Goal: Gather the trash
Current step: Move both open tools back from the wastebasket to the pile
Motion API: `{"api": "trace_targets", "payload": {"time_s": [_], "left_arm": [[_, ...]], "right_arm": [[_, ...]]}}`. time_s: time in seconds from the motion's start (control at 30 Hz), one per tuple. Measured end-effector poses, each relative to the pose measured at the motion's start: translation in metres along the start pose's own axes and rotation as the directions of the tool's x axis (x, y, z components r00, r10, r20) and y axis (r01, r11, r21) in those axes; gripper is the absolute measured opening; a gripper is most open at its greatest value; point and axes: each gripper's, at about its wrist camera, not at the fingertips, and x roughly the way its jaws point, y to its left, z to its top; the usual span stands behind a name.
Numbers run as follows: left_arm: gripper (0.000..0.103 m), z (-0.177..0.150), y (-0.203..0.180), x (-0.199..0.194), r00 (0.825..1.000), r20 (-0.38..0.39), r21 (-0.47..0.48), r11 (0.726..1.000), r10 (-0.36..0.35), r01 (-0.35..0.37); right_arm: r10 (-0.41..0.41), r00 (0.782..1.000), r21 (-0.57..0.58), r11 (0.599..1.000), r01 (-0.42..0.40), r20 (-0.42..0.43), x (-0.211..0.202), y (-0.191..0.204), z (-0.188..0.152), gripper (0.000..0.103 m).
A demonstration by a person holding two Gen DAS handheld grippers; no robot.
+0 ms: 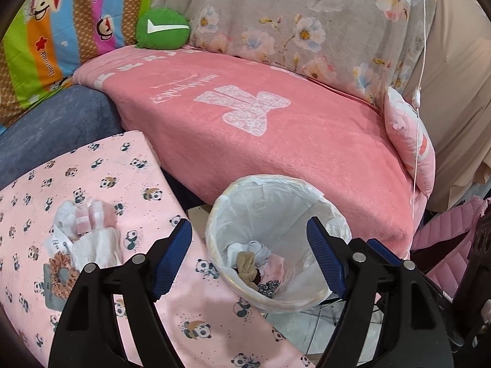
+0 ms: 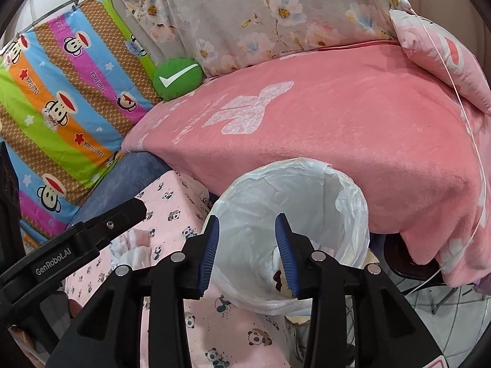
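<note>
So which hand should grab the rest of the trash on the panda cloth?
Probably left: its open tongs sit beside the trash pile. The right tongs, also open and empty, hang over the bin.

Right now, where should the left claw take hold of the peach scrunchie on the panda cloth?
Judging by its pose, pinch the scrunchie across its ruffled ring from above, one finger in the centre hole and one outside. It lies flat on the panda cloth, and the left claw is open and empty.

Both wrist views look down, close above the lined bin point(image 1: 276, 239), sharing it.
</note>
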Motion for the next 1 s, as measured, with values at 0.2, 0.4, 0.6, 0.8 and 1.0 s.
{"api": "trace_targets", "payload": {"time_s": [0.2,0.4,0.6,0.8,1.0], "left_arm": [[0.073,-0.003,0.017,-0.009,1.0,0.011,-0.028,0.999,0.023,-0.022],[0.073,-0.009,0.037,-0.021,0.999,0.019,-0.061,0.997,0.043,-0.042],[0.073,-0.017,0.06,-0.031,0.998,0.02,-0.103,0.993,0.068,-0.065],[0.073,-0.027,0.083,-0.04,0.994,0.014,-0.14,0.985,0.106,-0.103],[0.073,-0.041,0.111,-0.047,0.989,-0.001,-0.186,0.972,0.145,-0.142]], "right_arm": [[0.022,1.0,-0.019,1.0,-0.023,-0.022,0.0,0.014,-0.009,0.042],[0.034,0.999,-0.045,0.998,-0.035,-0.034,0.0,0.031,-0.019,0.043],[0.047,0.998,-0.072,0.996,-0.05,-0.052,0.001,0.052,-0.029,0.044],[0.059,0.996,-0.101,0.993,-0.066,-0.068,0.001,0.072,-0.037,0.045],[0.073,0.993,-0.128,0.988,-0.084,-0.093,0.006,0.089,-0.045,0.045]]}}
